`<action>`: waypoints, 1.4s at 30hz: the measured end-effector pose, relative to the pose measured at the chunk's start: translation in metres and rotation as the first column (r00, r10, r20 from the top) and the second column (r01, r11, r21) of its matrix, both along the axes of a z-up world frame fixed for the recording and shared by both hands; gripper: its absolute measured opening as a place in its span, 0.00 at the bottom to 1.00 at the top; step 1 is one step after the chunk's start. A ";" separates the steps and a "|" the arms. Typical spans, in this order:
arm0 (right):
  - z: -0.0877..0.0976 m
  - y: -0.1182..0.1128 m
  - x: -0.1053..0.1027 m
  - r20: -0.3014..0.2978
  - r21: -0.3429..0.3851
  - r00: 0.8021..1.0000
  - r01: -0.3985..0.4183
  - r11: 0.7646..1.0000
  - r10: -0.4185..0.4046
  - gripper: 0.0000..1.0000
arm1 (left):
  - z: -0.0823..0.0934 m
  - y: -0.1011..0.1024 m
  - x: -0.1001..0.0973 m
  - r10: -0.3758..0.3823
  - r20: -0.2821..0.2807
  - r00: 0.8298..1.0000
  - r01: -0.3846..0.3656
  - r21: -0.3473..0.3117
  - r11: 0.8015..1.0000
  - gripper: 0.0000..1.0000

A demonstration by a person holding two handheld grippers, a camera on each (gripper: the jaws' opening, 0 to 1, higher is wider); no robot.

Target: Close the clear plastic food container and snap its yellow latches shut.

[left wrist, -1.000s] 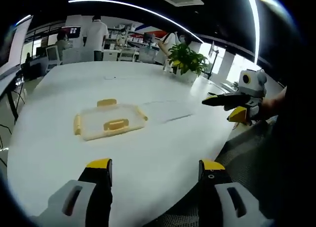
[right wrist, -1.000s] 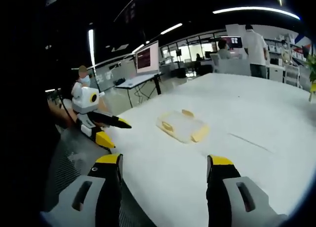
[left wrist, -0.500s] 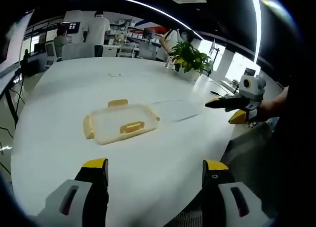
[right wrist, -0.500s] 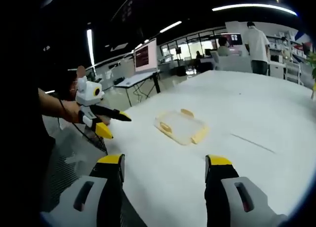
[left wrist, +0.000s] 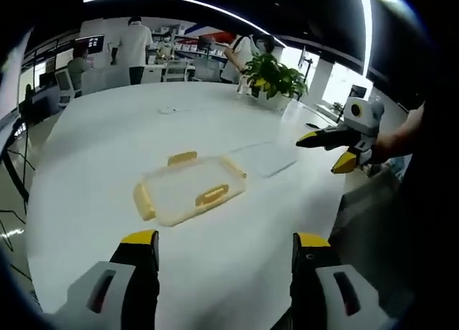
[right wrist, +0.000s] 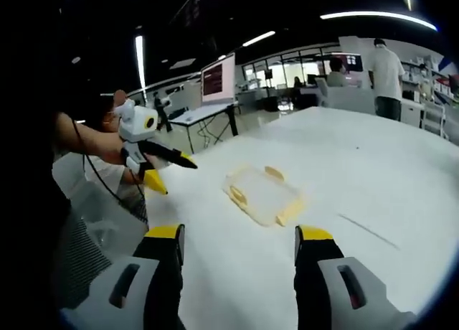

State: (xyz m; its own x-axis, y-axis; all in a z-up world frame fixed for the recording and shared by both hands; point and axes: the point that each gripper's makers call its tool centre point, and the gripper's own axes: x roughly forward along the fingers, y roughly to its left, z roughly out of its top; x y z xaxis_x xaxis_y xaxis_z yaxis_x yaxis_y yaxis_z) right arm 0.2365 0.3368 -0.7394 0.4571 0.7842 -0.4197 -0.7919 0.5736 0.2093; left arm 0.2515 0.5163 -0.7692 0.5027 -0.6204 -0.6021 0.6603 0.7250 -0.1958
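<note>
Compared with a second ago, the clear container (left wrist: 192, 189) sits larger and closer to the bottom of my left gripper view, so I read this as my hands having come forward over the white table (left wrist: 93, 158); the container itself looks unmoved on the tabletop. Its yellow latches (left wrist: 212, 196) stick out flat around the rim.

Left gripper (left wrist: 224, 245): jaws spread wide, nothing between them. The container lies ahead of the tips, slightly toward the left jaw, apart from both. A clear flat sheet (left wrist: 262, 158) lies just beyond it on the table; I cannot tell whether it is a lid.

Right gripper (right wrist: 237, 238): jaws likewise spread, holding nothing. In the right gripper view the container (right wrist: 262, 196) lies ahead between the jaw lines, not touching.

The right gripper (left wrist: 324, 148) also shows at the right of the left gripper view, above the table edge, well apart from the container. A potted plant (left wrist: 270, 77) stands at the far side.
</note>
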 end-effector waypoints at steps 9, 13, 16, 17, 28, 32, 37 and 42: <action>-0.006 0.002 0.019 0.030 -0.089 0.996 -0.078 0.993 0.081 0.58 | -0.004 0.007 0.021 -0.059 0.010 0.998 0.058 0.064 0.996 0.70; -0.008 0.005 0.027 0.037 -0.119 0.993 -0.105 0.987 0.110 0.56 | -0.008 0.011 0.027 -0.065 0.011 0.998 0.064 0.086 0.994 0.69; -0.010 0.008 0.035 0.042 -0.131 0.991 -0.119 0.984 0.126 0.55 | -0.012 0.012 0.032 -0.084 0.011 0.996 0.082 0.109 0.991 0.68; -0.010 0.009 0.037 0.036 -0.126 0.991 -0.121 0.985 0.126 0.57 | -0.013 0.013 0.033 -0.088 0.009 0.996 0.086 0.119 0.989 0.67; -0.025 0.017 0.054 -0.002 -0.233 0.979 -0.200 0.952 0.205 0.51 | -0.021 0.021 0.049 -0.174 0.004 0.985 0.169 0.204 0.964 0.64; -0.030 0.022 0.060 -0.010 -0.238 0.976 -0.215 0.947 0.219 0.51 | -0.024 0.023 0.060 -0.208 0.001 0.978 0.202 0.235 0.951 0.63; -0.031 0.024 0.066 -0.006 -0.265 0.972 -0.229 0.937 0.236 0.49 | -0.025 0.023 0.074 -0.244 0.001 0.970 0.235 0.263 0.936 0.62; -0.042 0.026 0.070 -0.029 -0.336 0.955 -0.286 0.898 0.294 0.51 | -0.032 0.020 0.083 -0.293 -0.011 0.956 0.283 0.296 0.912 0.61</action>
State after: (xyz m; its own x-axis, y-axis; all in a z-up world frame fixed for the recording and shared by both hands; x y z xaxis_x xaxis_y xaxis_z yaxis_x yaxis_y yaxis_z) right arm 0.3063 0.3632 -0.7814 0.2429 0.7000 -0.6715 -0.9359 0.3511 0.0275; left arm 0.3345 0.5362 -0.8016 0.3509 -0.5412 -0.7642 0.8514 0.5241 0.0197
